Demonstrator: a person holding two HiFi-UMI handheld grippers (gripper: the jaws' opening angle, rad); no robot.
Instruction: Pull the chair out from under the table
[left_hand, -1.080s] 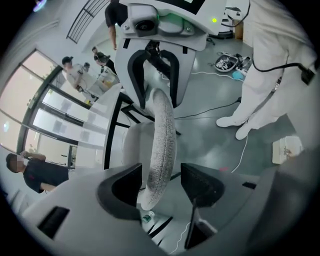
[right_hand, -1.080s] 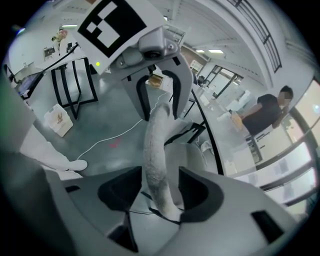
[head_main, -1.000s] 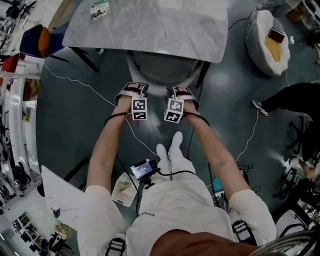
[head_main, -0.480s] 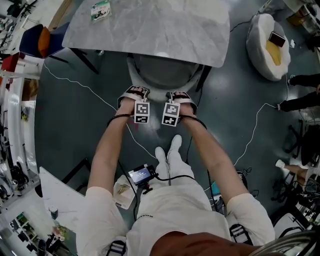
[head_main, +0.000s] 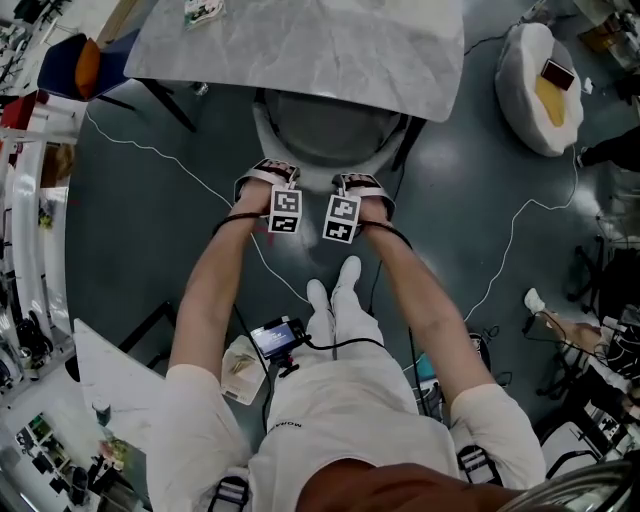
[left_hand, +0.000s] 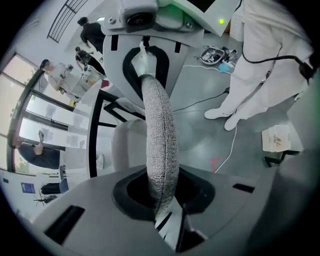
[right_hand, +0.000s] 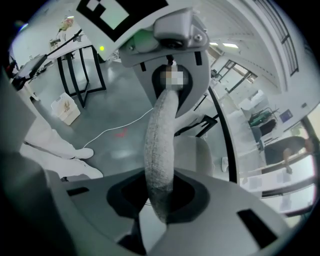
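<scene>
Finds the chair (head_main: 330, 135) tucked under the near edge of the counter (head_main: 300, 50), far part of the seat beneath the slab, curved backrest sticking out on the near side above the floor (head_main: 140, 230). Reaches steeply down with both arms to that backrest.

Clamps the left claw (head_main: 264, 177) on the top rim left of centre and the right claw (head_main: 362, 184) on the rim right of centre, side by side, near each other but apart. Has just been closing both pairs of jaws, each time with the rim between them.

Shows in the left gripper view the grey fabric rim (left_hand: 159, 135) rising straight out of the jaw gap, pinched on both sides, and running on to the other claw farther along. Shows the same in the right gripper view: rim (right_hand: 160, 145) squeezed in the jaw gap, arching away to the left claw. Holds the chair by its backrest with both claws, seat on the far side of them, under the counter.

Stands with white shoes (head_main: 347, 280) just near of the chair, between the arms. Has a white cushion (head_main: 540, 90) well off to the far right on the floor.
</scene>
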